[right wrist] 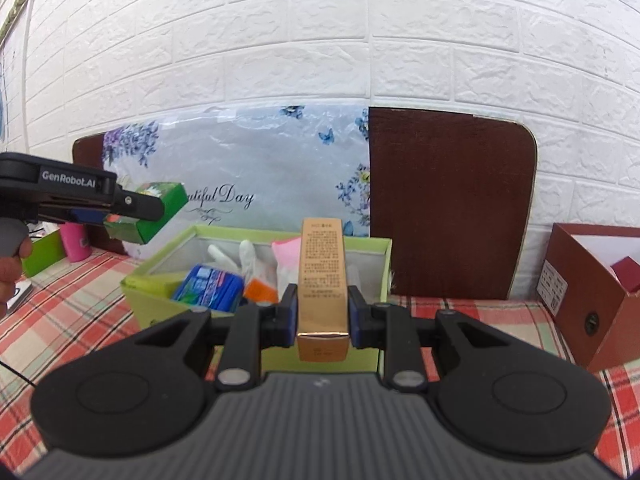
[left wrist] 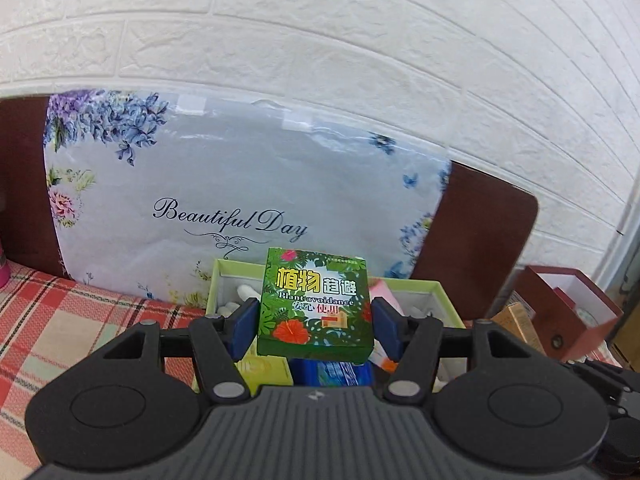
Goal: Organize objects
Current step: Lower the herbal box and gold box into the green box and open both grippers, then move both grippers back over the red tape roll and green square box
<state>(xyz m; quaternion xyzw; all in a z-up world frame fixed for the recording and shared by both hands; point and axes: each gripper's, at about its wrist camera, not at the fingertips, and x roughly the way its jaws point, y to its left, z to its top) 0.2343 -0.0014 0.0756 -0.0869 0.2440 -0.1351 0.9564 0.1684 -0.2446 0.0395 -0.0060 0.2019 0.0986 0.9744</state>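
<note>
We hold green box (left wrist: 316, 304) in left gripper (left wrist: 316, 322), gold box (right wrist: 322, 288) in right gripper (right wrist: 322, 312); jaws clamped on each, both above bin (right wrist: 160, 280). Risk: grippers collide over one opening; boxes snag rim. Bin crowded left; room right, near far wall.

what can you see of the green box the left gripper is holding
The green box is a small flat carton, cardboard by the look, printed with leaves, red and pink flowers, yellow Chinese characters and the words "Plant avoidance". It looks closed and undamaged. The left gripper clamps it by two opposite sides between blue pads, printed face toward the camera. It is held in the air above the open bin, touching nothing else. The right wrist view shows it tilted, beyond the bin's left corner.
</note>
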